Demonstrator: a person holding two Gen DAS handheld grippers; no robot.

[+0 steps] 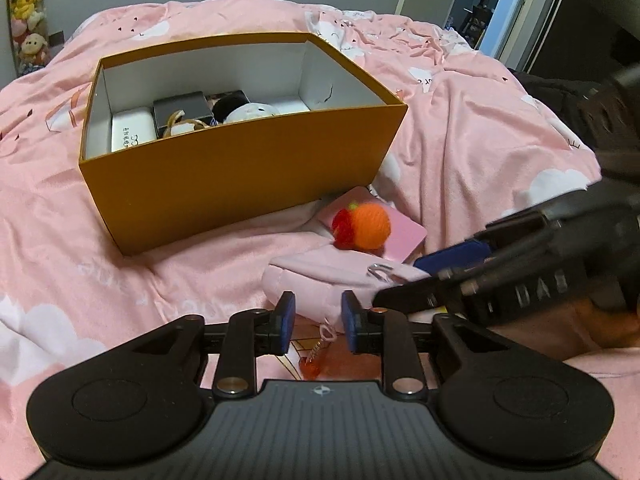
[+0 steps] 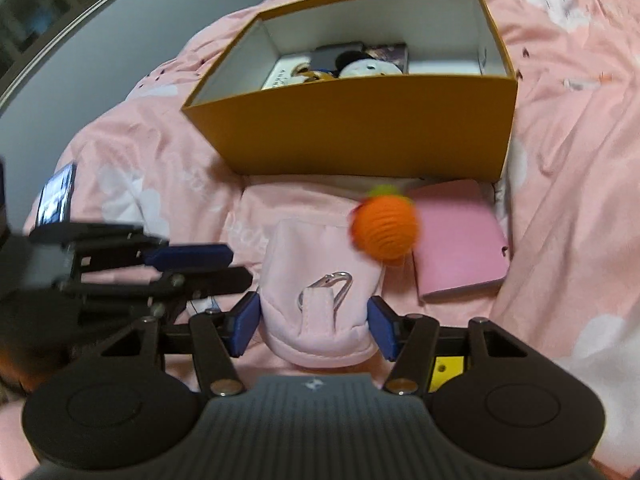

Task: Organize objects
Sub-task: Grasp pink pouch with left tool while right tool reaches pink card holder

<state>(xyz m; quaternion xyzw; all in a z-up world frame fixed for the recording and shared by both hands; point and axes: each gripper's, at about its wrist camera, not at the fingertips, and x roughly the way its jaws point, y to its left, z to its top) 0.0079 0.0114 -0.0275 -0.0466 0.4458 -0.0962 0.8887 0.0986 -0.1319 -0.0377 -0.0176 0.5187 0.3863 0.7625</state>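
Note:
An open orange box (image 1: 240, 184) (image 2: 360, 128) stands on the pink bed and holds several small items. In front of it lie a pink pouch (image 2: 316, 280) (image 1: 320, 280) with a metal clip, an orange and red knitted ball (image 1: 364, 226) (image 2: 384, 226) and a flat pink case (image 2: 460, 244) (image 1: 400, 236). My right gripper (image 2: 314, 326) is open with its blue pads on either side of the pouch. My left gripper (image 1: 318, 320) is open and empty just left of the pouch, over a small orange charm (image 1: 314, 366).
The pink quilt (image 1: 480, 140) is wrinkled all around. Plush toys (image 1: 26, 12) hang at the far left wall and a doorway (image 1: 480, 8) opens at the back right. A yellow piece (image 2: 446, 372) lies under my right gripper.

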